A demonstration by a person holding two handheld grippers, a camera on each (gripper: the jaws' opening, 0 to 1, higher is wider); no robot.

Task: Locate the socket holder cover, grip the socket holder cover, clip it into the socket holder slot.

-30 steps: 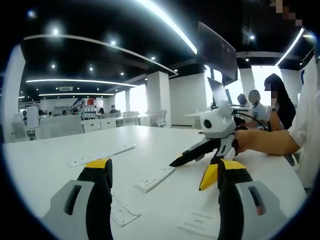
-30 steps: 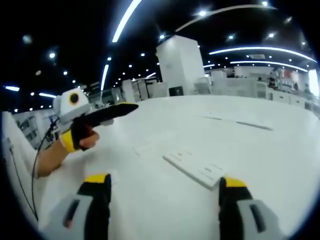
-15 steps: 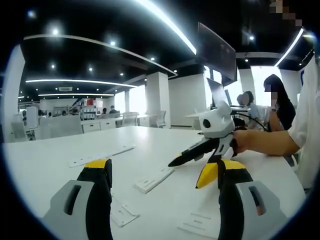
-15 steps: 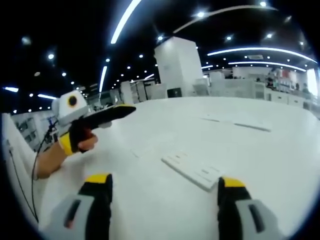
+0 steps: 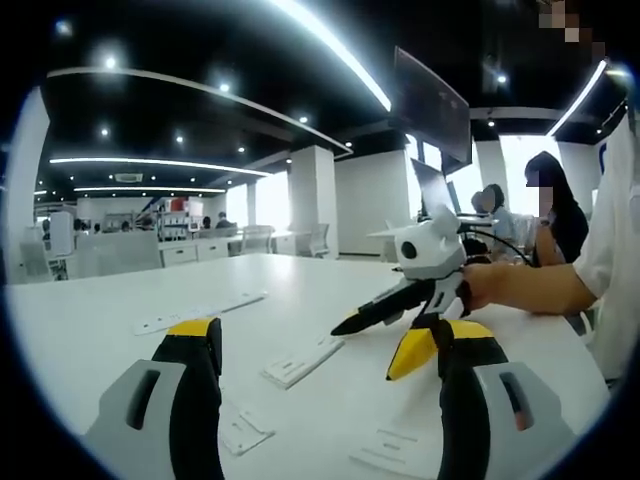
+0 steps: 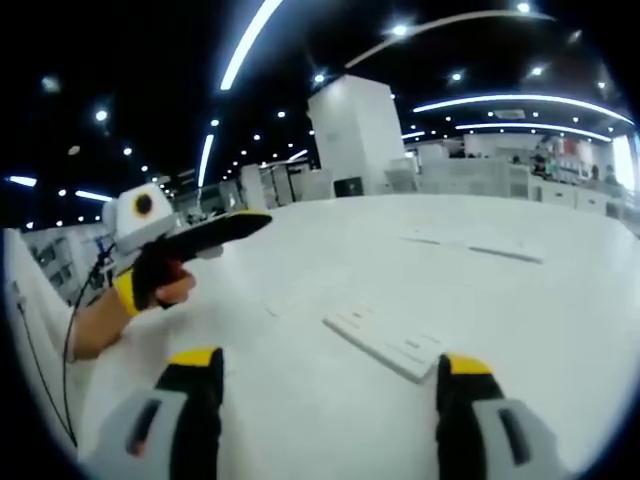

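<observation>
Little has moved since the earlier frames: both views have only drifted slightly. Left tongs (image 5: 318,345) and right tongs (image 6: 327,372) are spread apart above the white tabletop (image 5: 90,310), pinching nothing. Near frame centre, a flat white socket strip (image 6: 383,342) lies with its long axis running upper left to lower right. Which pale part is the cover is hard to tell.

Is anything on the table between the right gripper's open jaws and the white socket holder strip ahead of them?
Nothing visible. In the right gripper view the right gripper is open, and bare white table runs up to the socket holder strip. The left gripper hovers off to one side.
</observation>
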